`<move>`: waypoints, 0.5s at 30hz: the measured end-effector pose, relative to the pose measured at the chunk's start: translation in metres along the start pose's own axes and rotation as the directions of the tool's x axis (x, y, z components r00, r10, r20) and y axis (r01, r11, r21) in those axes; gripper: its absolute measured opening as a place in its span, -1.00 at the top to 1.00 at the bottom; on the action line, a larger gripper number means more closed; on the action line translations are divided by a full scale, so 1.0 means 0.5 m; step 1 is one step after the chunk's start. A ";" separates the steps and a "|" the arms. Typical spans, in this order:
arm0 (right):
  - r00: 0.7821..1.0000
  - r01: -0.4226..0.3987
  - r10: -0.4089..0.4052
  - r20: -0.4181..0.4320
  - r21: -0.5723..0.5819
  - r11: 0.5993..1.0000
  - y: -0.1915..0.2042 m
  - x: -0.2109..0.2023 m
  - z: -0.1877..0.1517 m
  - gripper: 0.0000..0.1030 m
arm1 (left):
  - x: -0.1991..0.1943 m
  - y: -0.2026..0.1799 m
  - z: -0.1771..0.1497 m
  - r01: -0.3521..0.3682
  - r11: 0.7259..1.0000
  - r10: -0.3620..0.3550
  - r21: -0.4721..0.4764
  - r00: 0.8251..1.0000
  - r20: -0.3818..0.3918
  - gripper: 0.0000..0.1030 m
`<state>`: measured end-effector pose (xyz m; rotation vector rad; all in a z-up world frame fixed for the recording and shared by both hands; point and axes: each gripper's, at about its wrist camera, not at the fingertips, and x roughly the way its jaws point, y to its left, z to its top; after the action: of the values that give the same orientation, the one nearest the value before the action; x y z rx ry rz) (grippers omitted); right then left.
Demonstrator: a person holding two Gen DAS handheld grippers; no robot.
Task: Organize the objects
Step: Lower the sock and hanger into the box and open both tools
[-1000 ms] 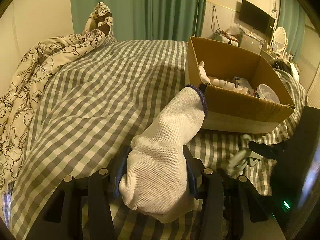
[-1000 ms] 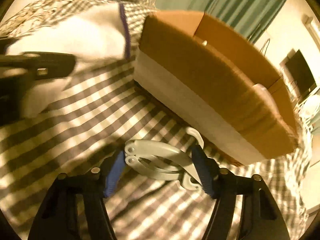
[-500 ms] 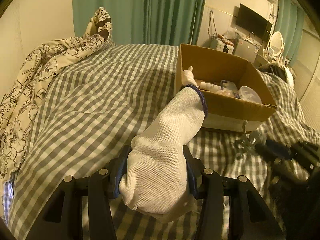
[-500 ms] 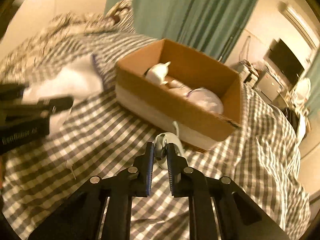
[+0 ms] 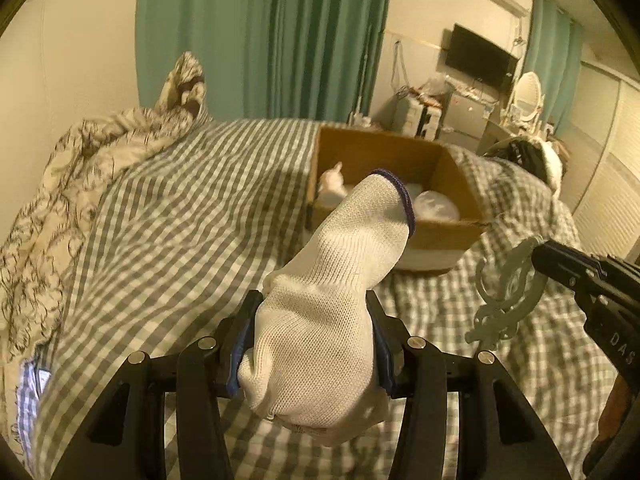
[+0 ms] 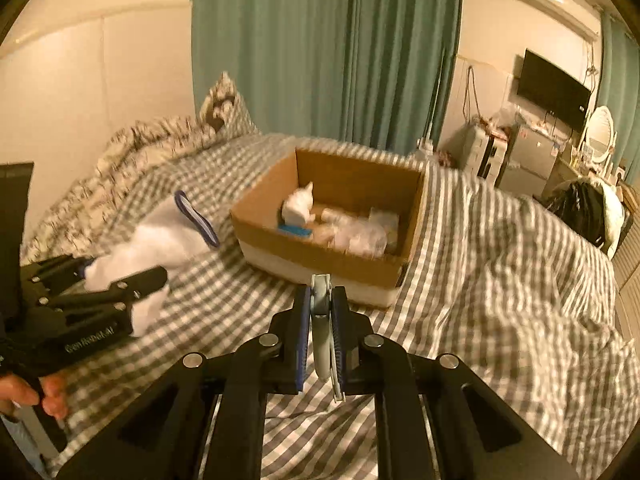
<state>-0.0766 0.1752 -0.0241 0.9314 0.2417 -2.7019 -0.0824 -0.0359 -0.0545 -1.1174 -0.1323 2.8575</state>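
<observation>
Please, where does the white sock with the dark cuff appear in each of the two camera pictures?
Left wrist view: the white sock fills the lower centre, clamped in the left gripper.
Right wrist view: the sock is at the left edge, blurred, in that same gripper.
Shared landmark: the cardboard box just beyond it.

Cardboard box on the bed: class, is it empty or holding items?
Holding items: the cardboard box has white and clear things inside, seen through its open top.

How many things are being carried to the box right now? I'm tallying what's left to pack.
2. A white sock is clamped in the left gripper, and a grey clip is pinched in the right gripper. Both are short of the cardboard box.
</observation>
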 end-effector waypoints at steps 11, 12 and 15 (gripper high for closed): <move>0.985 -0.028 0.034 0.170 -0.040 0.999 -0.044 -0.122 0.194 0.80 | -0.057 -0.050 0.159 0.062 0.997 -0.066 0.037 0.990 0.124 0.02; 0.983 -0.033 0.041 0.177 -0.044 0.998 -0.048 -0.121 0.211 0.80 | -0.049 -0.055 0.178 0.055 0.998 -0.060 0.041 0.989 0.132 0.02; 0.981 -0.036 0.046 0.190 -0.056 0.998 -0.056 -0.095 0.261 0.80 | -0.017 -0.067 0.220 0.048 0.998 -0.053 0.042 0.989 0.141 0.02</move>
<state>-0.1249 0.1793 0.1090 0.6492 0.2485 -2.7095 -0.1499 -0.0093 0.0352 -0.8909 -0.1112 2.8797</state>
